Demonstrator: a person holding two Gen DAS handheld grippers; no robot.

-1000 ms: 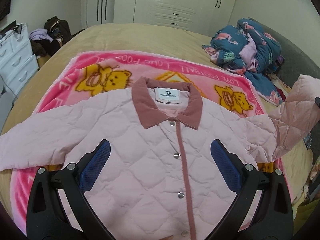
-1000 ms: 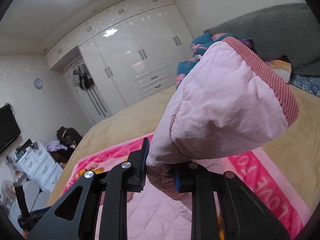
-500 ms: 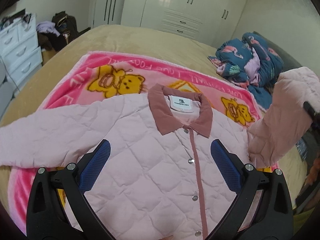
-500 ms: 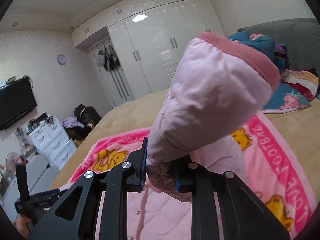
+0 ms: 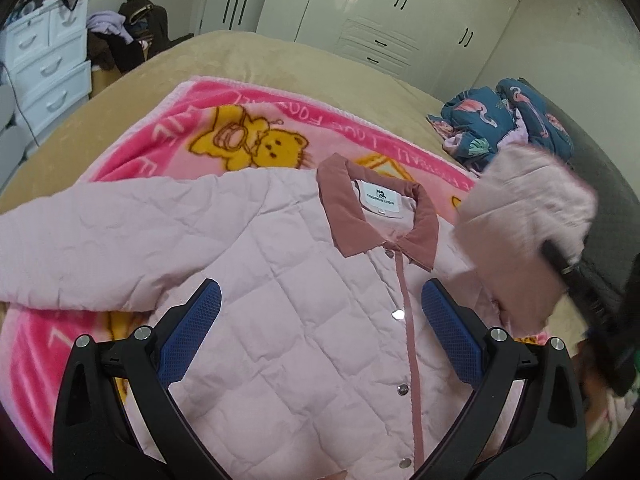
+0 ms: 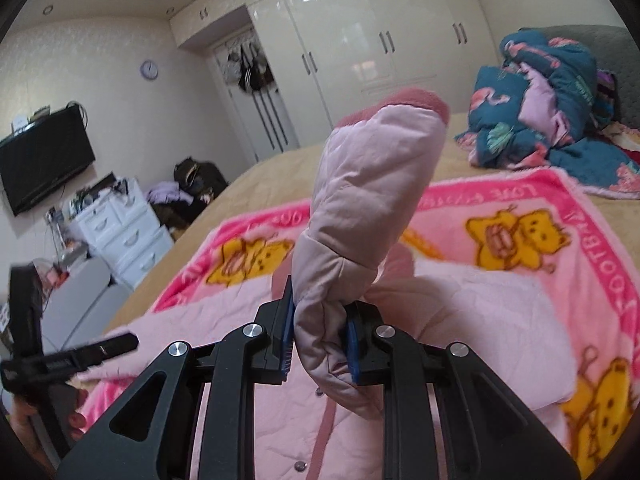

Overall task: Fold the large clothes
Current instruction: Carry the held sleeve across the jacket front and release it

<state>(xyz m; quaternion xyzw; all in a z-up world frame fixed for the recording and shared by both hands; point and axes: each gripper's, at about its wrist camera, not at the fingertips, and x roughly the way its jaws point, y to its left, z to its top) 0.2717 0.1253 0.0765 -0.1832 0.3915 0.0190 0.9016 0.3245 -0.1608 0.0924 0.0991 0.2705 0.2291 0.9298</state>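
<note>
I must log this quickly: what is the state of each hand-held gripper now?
Left hand-held gripper: open, holding nothing, above the pink quilted jacket.
Right hand-held gripper: closed on the jacket's pink sleeve.

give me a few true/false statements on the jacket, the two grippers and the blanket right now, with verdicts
1. The right gripper is shut on a sleeve of the pink jacket. True.
2. The left gripper is clamped on the collar. False: its jaws stand open above the jacket front, holding nothing.
3. The jacket lies on a pink blanket printed with yellow bears. True.
4. The jacket front is unsnapped and spread open. False: it is closed along the placket, with the snaps showing.
5. The other sleeve lies flat, stretched out sideways. True.
</note>
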